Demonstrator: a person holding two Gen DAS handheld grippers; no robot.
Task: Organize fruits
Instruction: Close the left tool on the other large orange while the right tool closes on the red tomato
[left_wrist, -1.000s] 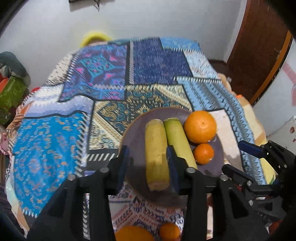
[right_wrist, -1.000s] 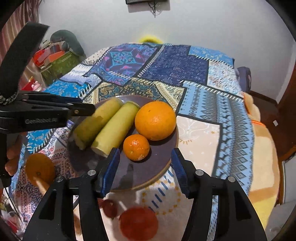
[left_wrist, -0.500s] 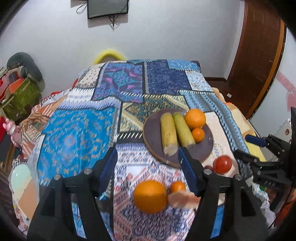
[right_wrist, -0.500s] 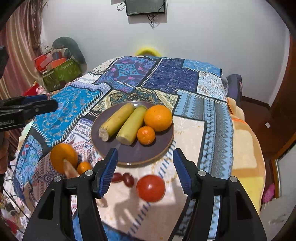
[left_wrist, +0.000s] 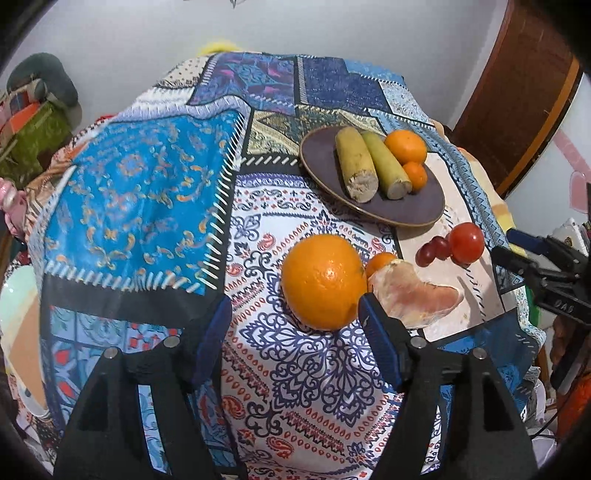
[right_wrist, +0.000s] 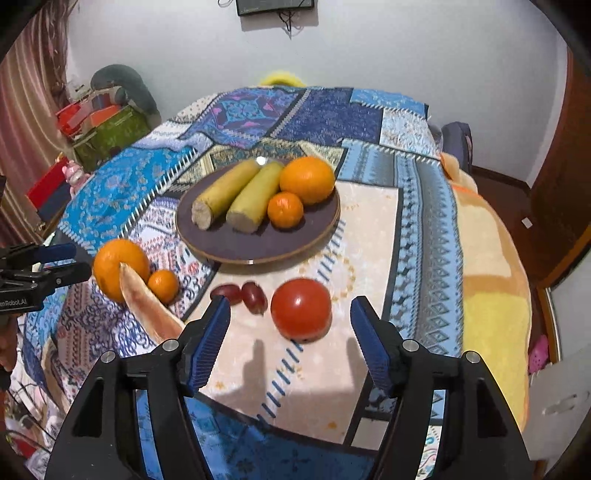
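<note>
A dark round plate (right_wrist: 258, 243) holds two yellow-green cut stalks (right_wrist: 225, 194), a large orange (right_wrist: 307, 180) and a small orange (right_wrist: 285, 209). Loose on the patterned blanket lie a large orange (left_wrist: 323, 281), a small orange (left_wrist: 379, 262), a pale peeled citrus segment (left_wrist: 413, 293), two red grapes (right_wrist: 243, 293) and a red tomato (right_wrist: 301, 310). My left gripper (left_wrist: 295, 339) is open and empty, just in front of the loose large orange. My right gripper (right_wrist: 290, 339) is open and empty, just in front of the tomato.
The blanket covers a bed with a wall behind. Bags and boxes (right_wrist: 107, 125) are piled at the left. A brown door (left_wrist: 524, 92) stands at the right. An orange-yellow blanket (right_wrist: 491, 277) hangs off the bed's right side.
Both grippers have pulled back from the plate toward the near edge and come down closer to the loose fruit. Both stay open and empty. The fruit has not moved.
</note>
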